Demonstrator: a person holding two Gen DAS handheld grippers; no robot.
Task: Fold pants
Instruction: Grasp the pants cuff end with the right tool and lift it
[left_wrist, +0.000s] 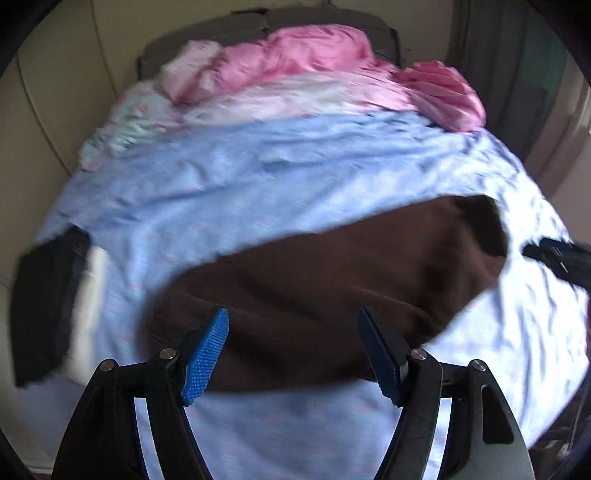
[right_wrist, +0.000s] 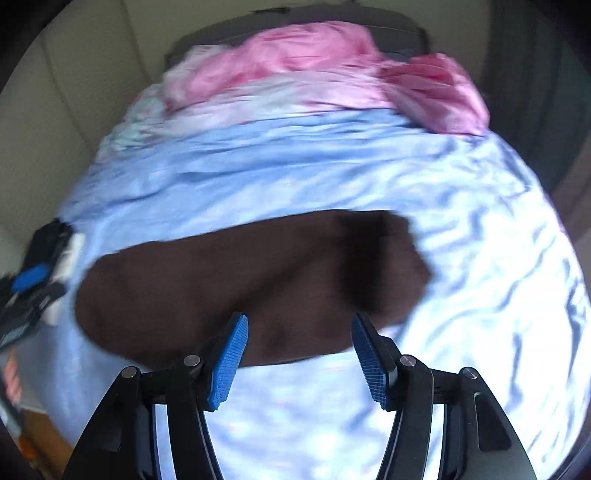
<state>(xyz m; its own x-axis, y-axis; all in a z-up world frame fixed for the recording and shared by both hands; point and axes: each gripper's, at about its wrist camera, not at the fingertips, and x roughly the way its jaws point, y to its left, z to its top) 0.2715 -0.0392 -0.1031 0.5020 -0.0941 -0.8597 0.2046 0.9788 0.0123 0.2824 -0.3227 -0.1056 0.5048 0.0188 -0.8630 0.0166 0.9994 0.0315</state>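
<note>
Your brown pants (left_wrist: 325, 280) lie folded in a flat bundle on the light blue sheet (left_wrist: 229, 192) of the bed, near its front edge, and a heap of pink bedding (left_wrist: 317, 62) sits far behind them at the head end. Your left claw (left_wrist: 293, 354) hangs over the near edge of the pants with its blue pads (left_wrist: 205, 363) spread wide and nothing between them. Your right claw (right_wrist: 299, 360) is wide apart too and holds nothing, and the pants do not touch its blue pads (right_wrist: 227, 363).
</note>
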